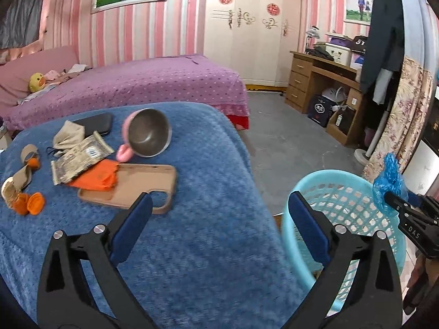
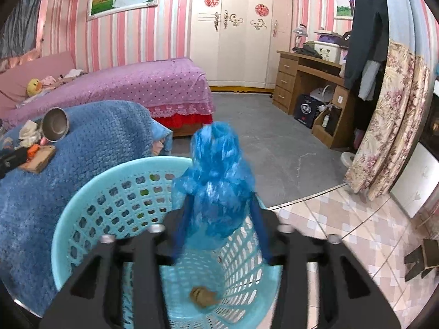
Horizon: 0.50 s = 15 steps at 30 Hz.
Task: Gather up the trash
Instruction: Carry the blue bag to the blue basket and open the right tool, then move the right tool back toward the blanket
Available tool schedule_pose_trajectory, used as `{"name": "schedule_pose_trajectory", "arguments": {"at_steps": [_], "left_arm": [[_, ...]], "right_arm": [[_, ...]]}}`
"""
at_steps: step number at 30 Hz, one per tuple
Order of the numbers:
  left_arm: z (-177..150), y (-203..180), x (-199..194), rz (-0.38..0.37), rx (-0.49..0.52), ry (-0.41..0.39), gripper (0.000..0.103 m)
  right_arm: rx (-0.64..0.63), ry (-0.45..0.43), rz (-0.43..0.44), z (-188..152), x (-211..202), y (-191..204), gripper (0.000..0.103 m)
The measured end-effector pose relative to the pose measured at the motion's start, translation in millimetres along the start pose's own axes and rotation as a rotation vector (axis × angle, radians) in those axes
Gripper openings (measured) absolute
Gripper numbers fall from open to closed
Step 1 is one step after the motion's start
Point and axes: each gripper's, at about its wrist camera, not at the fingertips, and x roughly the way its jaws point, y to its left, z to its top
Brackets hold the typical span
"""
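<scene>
- Basket (image 2: 90, 192): pale blue plastic with lattice walls, standing on the floor just beside the blue blanket (image 1: 192, 246). It is rigid and light, judging by the thin walls. One small brown scrap (image 2: 203, 297) lies at its bottom.
- Blanket-covered surface: soft knit, which may snag or drag when flat items are pulled across it. The remaining litter lies at its far left.
- Phone case (image 1: 137, 186): tan, stiff and flat. Probably not trash, so leave it in place. An orange cloth (image 1: 96, 178) overlaps one corner.
- Bowl (image 1: 149, 133): metal, tipped on its side with a pink mug behind it. Hard and liable to roll, so avoid knocking it.
- Plastic bag (image 2: 216, 181): crumpled blue film, very light, soft and slippery. It sits between the fingers of the right gripper (image 2: 219, 227), above the basket opening. The jaws are part-way apart, and whether the pads press on the film cannot be told.
- Wrapper (image 1: 79, 159): printed foil, thin and crinkly. Best pinched at a raised edge.
- Paper scraps (image 1: 19, 181) and orange peel (image 1: 30, 204): light and fragile. Grip across the bulk, gently.
- Left gripper (image 1: 219, 219): jaws wide and empty, poised over the blanket edge beside the basket.
</scene>
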Motion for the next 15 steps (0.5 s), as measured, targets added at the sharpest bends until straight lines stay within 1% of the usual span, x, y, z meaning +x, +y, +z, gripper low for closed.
{"name": "schedule_pose_trajectory", "arguments": {"at_steps": [1,2,4,5,7,8,11,15], "left_arm": [[-1.3,3.4,-1.4,0.004,-0.002,0.000,0.096],[-1.4,8.7,-3.6,0.011,-0.006,-0.002,0.096],[-2.5,18.1,-8.0,0.019,-0.012,-0.009,0.096],[-2.9,21.6,-9.8,0.023,-0.013,-0.011,0.096],[-1.6,29.4,-13.6,0.032,-0.014,-0.017,0.097],[-0.8,35.3,-16.3,0.040,-0.013,-0.020,0.097],[-0.2,49.9,-23.8,0.060,-0.010,-0.030,0.097],[-0.4,75.0,-32.1,0.087,-0.006,-0.040,0.097]], "right_arm": [[0.006,0.002,-0.001,0.8,0.4,-0.7,0.068],[0.019,0.000,-0.002,1.0,-0.6,-0.7,0.074],[0.045,-0.003,-0.006,3.5,-3.6,-0.7,0.076],[0.052,-0.006,-0.010,4.1,-4.7,-0.6,0.082],[0.072,-0.024,-0.012,7.0,-10.2,2.1,0.089],[0.077,-0.028,-0.011,8.2,-11.5,4.5,0.091],[0.079,-0.042,-0.016,14.1,-14.8,14.4,0.095],[0.069,-0.059,-0.007,23.2,-19.5,37.9,0.095]]}}
